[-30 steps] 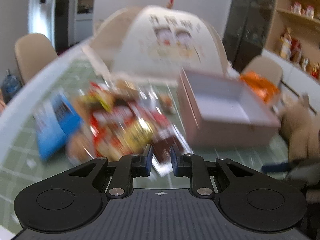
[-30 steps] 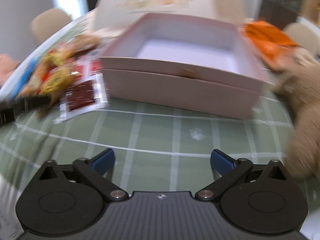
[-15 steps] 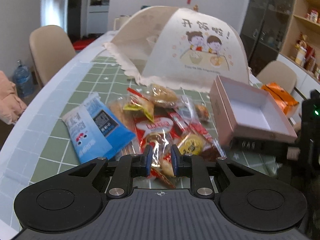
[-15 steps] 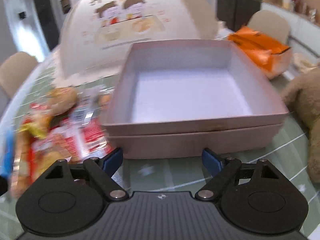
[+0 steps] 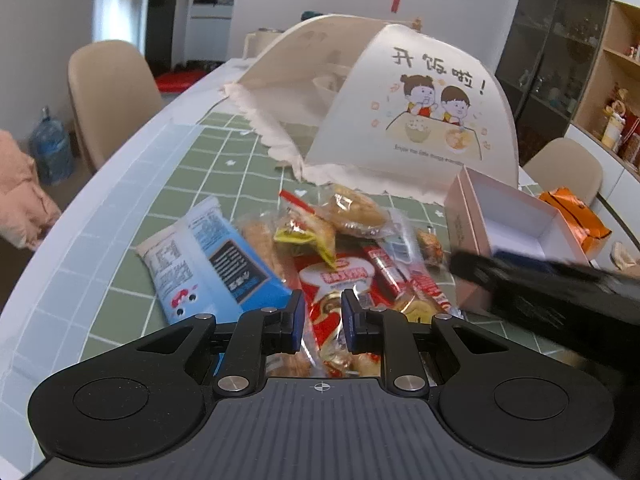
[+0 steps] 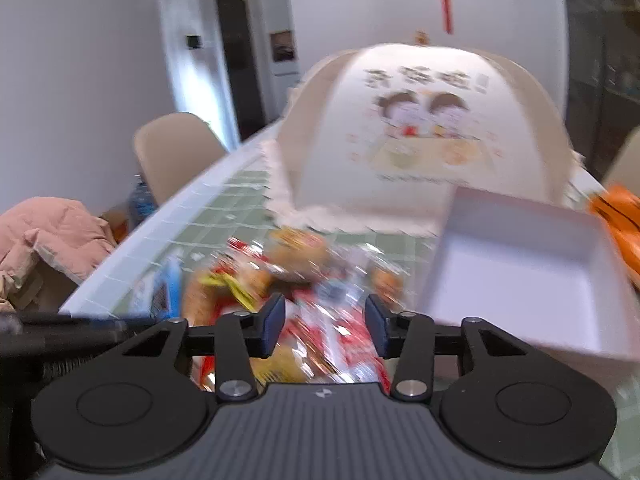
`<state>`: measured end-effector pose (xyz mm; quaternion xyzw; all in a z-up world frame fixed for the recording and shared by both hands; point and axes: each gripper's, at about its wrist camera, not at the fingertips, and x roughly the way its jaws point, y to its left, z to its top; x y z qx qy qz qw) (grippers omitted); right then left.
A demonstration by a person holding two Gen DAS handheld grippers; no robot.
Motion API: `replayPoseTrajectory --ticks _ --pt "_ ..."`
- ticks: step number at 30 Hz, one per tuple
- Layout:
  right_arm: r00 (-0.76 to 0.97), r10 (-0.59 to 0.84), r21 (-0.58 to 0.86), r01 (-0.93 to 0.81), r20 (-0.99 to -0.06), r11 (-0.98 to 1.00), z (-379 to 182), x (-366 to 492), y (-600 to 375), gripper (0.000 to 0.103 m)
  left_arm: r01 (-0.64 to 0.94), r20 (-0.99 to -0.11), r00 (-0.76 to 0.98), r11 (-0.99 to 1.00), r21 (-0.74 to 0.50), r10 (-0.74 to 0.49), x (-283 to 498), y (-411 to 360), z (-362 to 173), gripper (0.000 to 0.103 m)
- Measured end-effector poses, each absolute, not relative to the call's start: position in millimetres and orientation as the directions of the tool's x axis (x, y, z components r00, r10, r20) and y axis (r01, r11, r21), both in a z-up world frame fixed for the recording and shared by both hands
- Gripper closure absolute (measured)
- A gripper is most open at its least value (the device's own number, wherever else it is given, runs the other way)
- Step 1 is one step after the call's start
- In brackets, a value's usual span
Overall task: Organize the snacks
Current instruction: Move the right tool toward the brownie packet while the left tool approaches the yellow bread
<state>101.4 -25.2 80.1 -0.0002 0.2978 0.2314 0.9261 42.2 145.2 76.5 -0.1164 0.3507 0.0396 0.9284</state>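
Risk: left gripper (image 5: 322, 322), nearly closed and holding nothing, crowds the snack pile (image 5: 340, 252) left of the empty box (image 5: 516, 216), so the closing, empty-jawed right gripper (image 6: 325, 327) could snag several wrappers or collide.

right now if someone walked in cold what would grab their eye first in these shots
Most likely the heap of bright snack packets on the green checked tablecloth, with a blue packet at its left edge. Behind it stands a big cream food cover printed with two cartoon children. To the right of the heap sits an open pink box, still empty.
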Motion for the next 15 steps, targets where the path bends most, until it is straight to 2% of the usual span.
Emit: replayPoseTrajectory --ticks 4,6,8,10,13,14,15 --pt "0.693 0.378 0.127 -0.387 -0.614 0.914 57 138 -10 0.06 -0.089 -0.678 0.732 0.979 -0.184 -0.061 44 140 70 0.08" --pt "0.666 0.353 0.149 -0.344 -0.657 0.927 49 153 -20 0.073 -0.055 -0.677 0.73 0.98 -0.191 -0.091 44 137 69 0.08" --pt "0.659 0.365 0.178 -0.335 -0.657 0.925 50 148 -39 0.073 -0.027 -0.672 0.731 0.98 -0.198 -0.116 45 135 67 0.08" --pt "0.671 0.327 0.149 -0.309 -0.665 0.939 51 145 -50 0.073 -0.009 -0.674 0.728 0.981 -0.193 -0.126 48 132 65 0.08" --pt "0.685 0.297 0.139 -0.278 -0.665 0.951 49 140 -67 0.07 0.007 -0.678 0.724 0.984 -0.179 -0.129 51 128 62 0.08" --pt "0.675 0.309 0.15 -0.284 -0.67 0.947 47 142 -70 0.063 0.012 -0.678 0.723 0.984 -0.176 -0.13 53 127 62 0.08" --pt "0.651 0.334 0.174 -0.3 -0.682 0.938 44 142 -73 0.052 0.014 -0.677 0.724 0.985 -0.173 -0.129 54 127 62 0.08"
